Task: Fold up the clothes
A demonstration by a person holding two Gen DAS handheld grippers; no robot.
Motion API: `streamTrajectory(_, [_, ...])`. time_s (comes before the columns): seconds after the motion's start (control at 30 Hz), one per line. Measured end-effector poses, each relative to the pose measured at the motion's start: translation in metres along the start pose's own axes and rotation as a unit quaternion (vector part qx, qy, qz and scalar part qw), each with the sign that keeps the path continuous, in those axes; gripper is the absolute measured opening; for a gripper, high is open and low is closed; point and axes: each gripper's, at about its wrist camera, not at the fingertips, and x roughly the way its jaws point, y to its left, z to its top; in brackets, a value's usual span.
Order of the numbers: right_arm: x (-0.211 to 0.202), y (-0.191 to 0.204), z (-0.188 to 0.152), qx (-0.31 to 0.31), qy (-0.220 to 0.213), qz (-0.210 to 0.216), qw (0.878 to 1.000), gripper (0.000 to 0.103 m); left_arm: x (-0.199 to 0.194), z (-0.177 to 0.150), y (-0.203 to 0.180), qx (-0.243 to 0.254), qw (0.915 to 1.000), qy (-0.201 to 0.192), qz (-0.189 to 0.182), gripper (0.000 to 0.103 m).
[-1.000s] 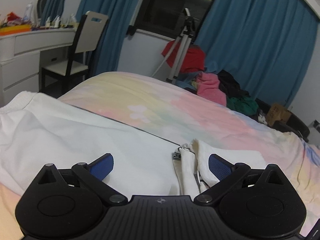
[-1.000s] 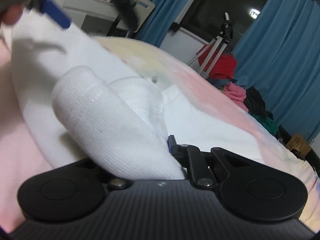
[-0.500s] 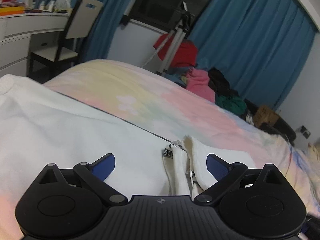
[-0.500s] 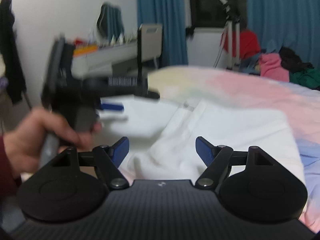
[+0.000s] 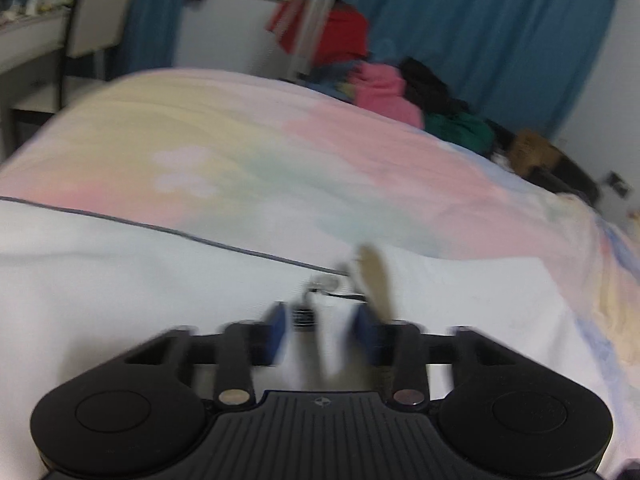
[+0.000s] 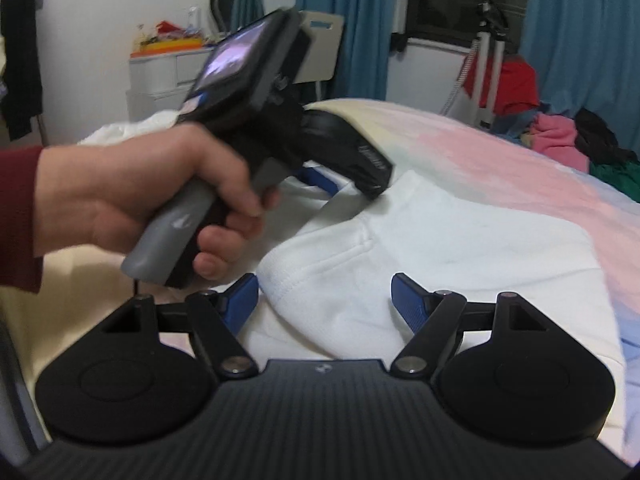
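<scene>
On the bed (image 5: 248, 152) we have a white garment (image 6: 460, 240) spread flat over a pastel sheet of pink, yellow and pale green. Beyond the far edge of the bed a heap of clothes (image 5: 404, 92) in pink, black and green lies against blue curtains (image 5: 480, 28), with a red cloth on a white stand (image 6: 486, 40) beside it. A chair (image 5: 100, 12) and a white dresser (image 6: 168, 76) stand to the left.

Our left hand-held gripper (image 5: 322, 334) is nearly closed around a raised white fold of the garment, with a small dark tag just by its left pad; the view is blurred, so we cannot tell whether the pads press the cloth. From the right wrist view, our left hand (image 6: 132, 196) wraps the grey handle, red sleeve at the wrist, and the tool body stands between us and the collar end.

Our right hand-held gripper (image 6: 324, 304) is open and grips nothing, its blue ribbed pads either side of a rounded, stitched hem. The knit looks soft and thick, with a seam across it. To the right, bare sheet lies past the garment's straight edge.
</scene>
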Motion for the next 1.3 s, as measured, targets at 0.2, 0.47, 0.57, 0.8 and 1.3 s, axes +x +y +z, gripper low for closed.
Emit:
streamTrajectory(0.2, [0.019,-0.009,0.005,0.018,0.003,-0.005,1.0,0.075,0.003,0.017,-0.003,0.003,0.9992,-0.033,-0.023,0.028])
streamTrajectory(0.47, [0.023,0.001,0.005,-0.011,-0.007,-0.015,1.0,0.059,0.001,0.007,-0.006,0.005,0.9997,-0.025,-0.005,0.037])
streamTrajectory(0.57, [0.021,0.005,0.006,-0.027,-0.008,-0.016,0.999,0.05,-0.024,0.005,-0.004,-0.012,0.9992,-0.036,0.009,0.056])
streamTrajectory(0.8, [0.011,0.014,0.01,-0.067,-0.02,-0.048,0.996,0.019,-0.105,-0.024,0.006,-0.037,0.9982,-0.041,0.026,0.066])
streamTrajectory(1.3, [-0.025,0.012,0.012,-0.055,-0.045,-0.048,0.996,0.014,-0.219,-0.085,-0.012,-0.015,0.9915,-0.096,0.087,0.075])
